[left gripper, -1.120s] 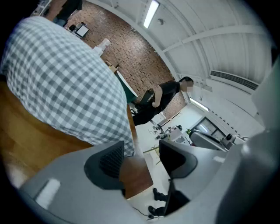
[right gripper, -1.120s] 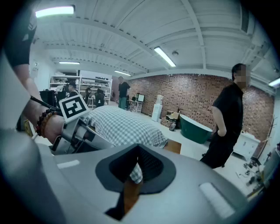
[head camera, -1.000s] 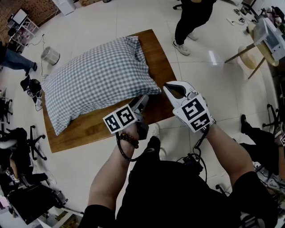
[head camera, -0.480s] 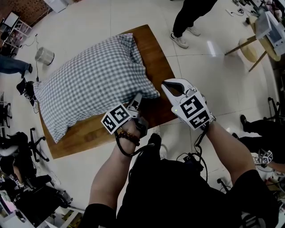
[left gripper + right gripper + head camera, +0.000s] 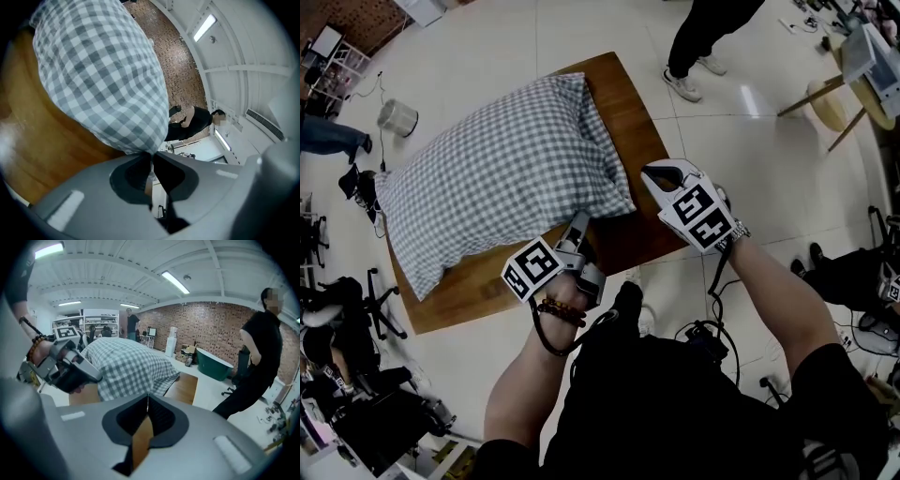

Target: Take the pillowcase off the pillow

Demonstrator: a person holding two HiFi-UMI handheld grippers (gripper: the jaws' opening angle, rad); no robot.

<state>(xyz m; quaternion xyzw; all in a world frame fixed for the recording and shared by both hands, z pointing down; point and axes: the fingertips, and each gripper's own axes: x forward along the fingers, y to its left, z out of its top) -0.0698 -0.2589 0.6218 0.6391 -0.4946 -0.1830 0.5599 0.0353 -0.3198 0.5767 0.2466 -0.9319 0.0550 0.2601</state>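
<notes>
Closing on a pinch of checked cloth, the left gripper (image 5: 151,153) has its fingers (image 5: 93,187) nearly together. The fabric of the pillowcase (image 5: 103,79) gathers to a point right at their tips, so the near edge of the case is caught between them.

The right gripper (image 5: 652,172) has its fingers clenched tight with nothing between them. It hovers over the near right part of the counter (image 5: 628,103), just beside the pillowcase's corner and apart from it.

The pillowcase is grey-and-white check, stuffed full and rounded, with soft creases across its top. It lies slantwise on the wooden counter and covers most of it, leaving bare wood along the near edge and the right side. From the right gripper view its near end rises in a hump above the wood.
</notes>
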